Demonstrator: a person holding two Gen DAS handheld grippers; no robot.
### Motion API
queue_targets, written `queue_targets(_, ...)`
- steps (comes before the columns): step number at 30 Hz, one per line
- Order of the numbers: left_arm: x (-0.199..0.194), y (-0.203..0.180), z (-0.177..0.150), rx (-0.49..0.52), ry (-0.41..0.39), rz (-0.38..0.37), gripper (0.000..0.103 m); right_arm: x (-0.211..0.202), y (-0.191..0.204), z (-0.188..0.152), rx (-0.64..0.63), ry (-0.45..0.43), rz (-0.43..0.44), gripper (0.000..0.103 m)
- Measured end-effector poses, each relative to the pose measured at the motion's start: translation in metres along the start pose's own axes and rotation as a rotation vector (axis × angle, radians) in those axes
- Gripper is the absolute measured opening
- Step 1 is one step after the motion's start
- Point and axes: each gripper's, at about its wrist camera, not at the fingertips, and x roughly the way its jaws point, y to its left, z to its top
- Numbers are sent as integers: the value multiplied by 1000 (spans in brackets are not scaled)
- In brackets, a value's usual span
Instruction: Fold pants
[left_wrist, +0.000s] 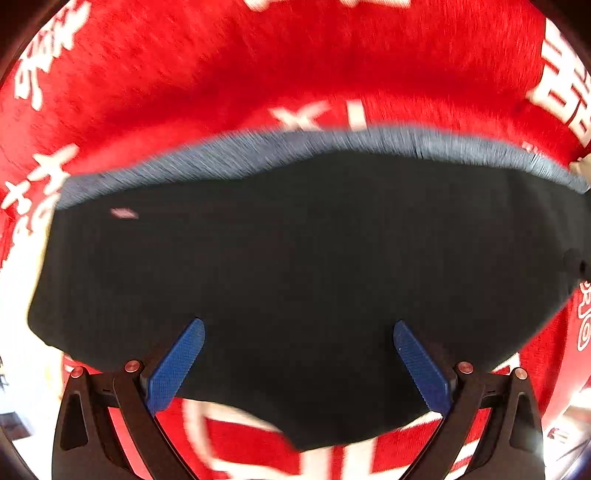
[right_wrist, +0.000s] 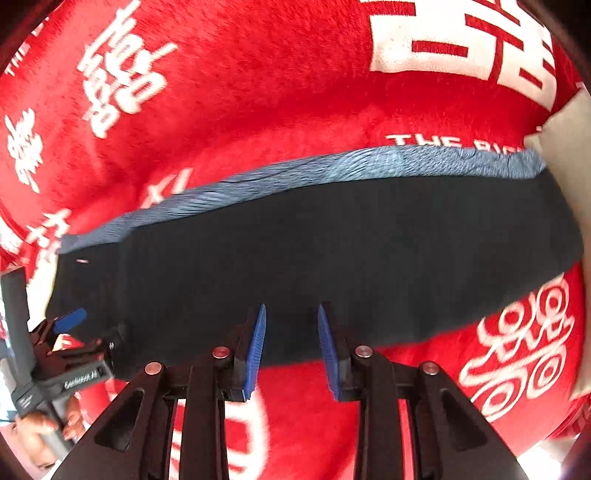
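Left gripper first: in its own wrist view the two blue pads sit low in the frame and spread really wide, nothing pinched between them, just hanging over dark fabric. So wide open, holding nothing.

Right gripper is at the bottom centre of its view, blue pads much closer together but there's a clear gap and no cloth caught in it. The jaws are spreading apart right now, empty.

The pants are black with a grey-blue ribbed waistband running along their top edge. They lie flat across the middle of both frames as a compact dark slab, look already folded over on themselves, though I can't count layers. In the right wrist view the left gripper also pokes in at the lower left edge, right at the left end of the pants, with a person's hand on its handle.

Everything sits on a fuzzy red blanket with white characters and lettering printed on it. Both views are a bit motion-blurred.
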Motion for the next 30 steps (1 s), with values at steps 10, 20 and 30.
queue_targets(10,3,6,-3,-55,0,-22,103,-19,-113,-11,310,-47,-66,26)
queue_targets(20,-1,-6,-12,-122,19,31,103,-4,-164,94,278,-145,34,26)
queue_targets(30,-9,-21,-8,-103,25,103,103,26,-190,124,250,-137,-26,24)
